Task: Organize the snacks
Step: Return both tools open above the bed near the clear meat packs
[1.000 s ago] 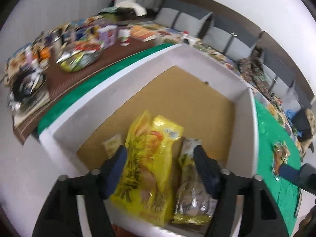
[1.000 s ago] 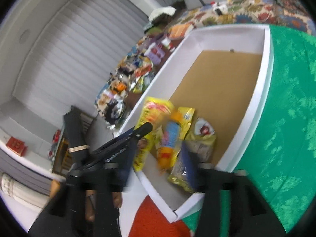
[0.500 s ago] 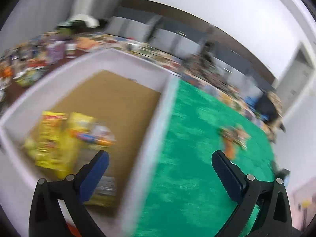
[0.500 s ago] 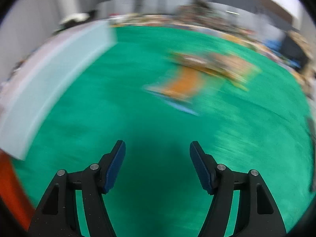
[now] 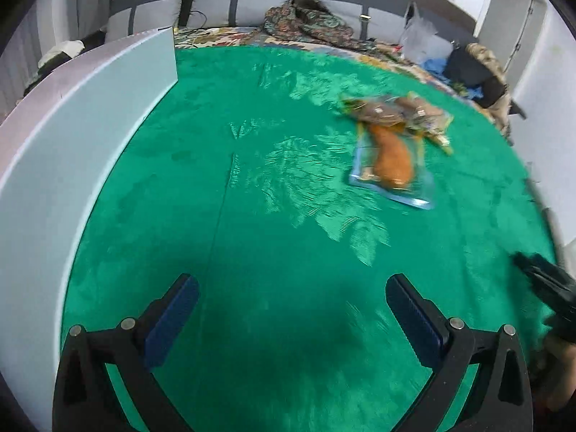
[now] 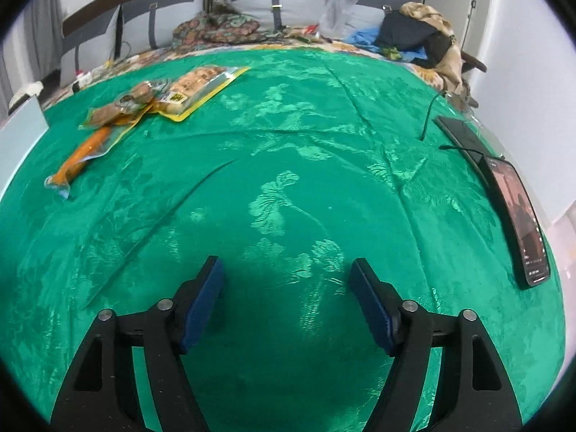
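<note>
A small heap of snack packets lies on the green cloth [image 5: 273, 223]: a clear packet with an orange sausage [image 5: 390, 160] [image 6: 84, 151], a brownish packet [image 5: 381, 111] [image 6: 133, 99] above it, and a yellow-edged pack of pale pieces [image 6: 199, 84]. The white box [image 5: 54, 151] stands at the left, only its outer wall showing. My left gripper [image 5: 291, 298] hangs wide open over bare cloth, short of the heap. My right gripper [image 6: 288, 280] is also empty over bare cloth, its jaws still opening; the snacks lie far up-left of it.
A phone [image 6: 522, 216] and a dark flat device [image 6: 464, 136] with a cable lie along the cloth's right edge. Beyond the cloth are grey cushions, patterned fabric [image 5: 309, 25], a plastic bag [image 6: 336, 7] and piled clothes [image 6: 421, 32]. The other gripper's black tip [image 5: 547, 284] shows at the right.
Both grippers have swung away from the box, where snack bags lay between their fingers, out over the green cloth. Both now stand wider and empty, with the heap of packets ahead.
</note>
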### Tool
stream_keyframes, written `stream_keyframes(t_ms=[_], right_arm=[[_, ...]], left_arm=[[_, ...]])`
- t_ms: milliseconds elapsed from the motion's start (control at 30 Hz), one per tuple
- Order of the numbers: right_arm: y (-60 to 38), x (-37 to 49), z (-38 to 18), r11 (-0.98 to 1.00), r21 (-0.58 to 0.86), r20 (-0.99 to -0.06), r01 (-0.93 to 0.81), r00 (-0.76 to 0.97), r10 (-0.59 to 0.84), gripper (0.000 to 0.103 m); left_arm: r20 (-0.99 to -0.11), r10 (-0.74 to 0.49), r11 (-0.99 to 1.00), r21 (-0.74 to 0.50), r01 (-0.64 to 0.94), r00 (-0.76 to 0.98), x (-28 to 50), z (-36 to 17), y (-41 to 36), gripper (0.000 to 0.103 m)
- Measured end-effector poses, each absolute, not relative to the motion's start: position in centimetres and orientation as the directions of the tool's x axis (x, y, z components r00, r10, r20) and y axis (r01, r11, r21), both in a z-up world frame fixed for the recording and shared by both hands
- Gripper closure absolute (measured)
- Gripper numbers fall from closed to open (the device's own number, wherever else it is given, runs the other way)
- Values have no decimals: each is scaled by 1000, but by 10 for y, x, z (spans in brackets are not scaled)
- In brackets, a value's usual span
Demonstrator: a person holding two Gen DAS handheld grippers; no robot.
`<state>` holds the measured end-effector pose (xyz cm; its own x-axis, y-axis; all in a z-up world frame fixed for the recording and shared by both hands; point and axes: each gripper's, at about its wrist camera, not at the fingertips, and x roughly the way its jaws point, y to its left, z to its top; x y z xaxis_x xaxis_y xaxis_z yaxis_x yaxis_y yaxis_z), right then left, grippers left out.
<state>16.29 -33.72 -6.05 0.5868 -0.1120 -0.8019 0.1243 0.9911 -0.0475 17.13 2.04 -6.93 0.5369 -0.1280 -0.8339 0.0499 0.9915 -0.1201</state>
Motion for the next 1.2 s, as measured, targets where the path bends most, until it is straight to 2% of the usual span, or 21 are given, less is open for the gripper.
stream_keyframes(t_ms=[167, 300, 1200], right_arm=[[-343, 162, -64, 993, -5, -810, 122, 581, -75, 16], [-340, 160, -65, 994, -8, -812, 112, 579, -71, 14], [-339, 158, -65, 994, -5, -813, 109, 578, -67, 11]], left_arm=[[-830, -81, 997, -65, 49, 552, 186, -88, 20, 0], [-816, -50, 997, -10, 73, 576, 187, -95, 19, 0], [-815, -52, 997, -9, 76, 578, 190, -98, 19, 0]])
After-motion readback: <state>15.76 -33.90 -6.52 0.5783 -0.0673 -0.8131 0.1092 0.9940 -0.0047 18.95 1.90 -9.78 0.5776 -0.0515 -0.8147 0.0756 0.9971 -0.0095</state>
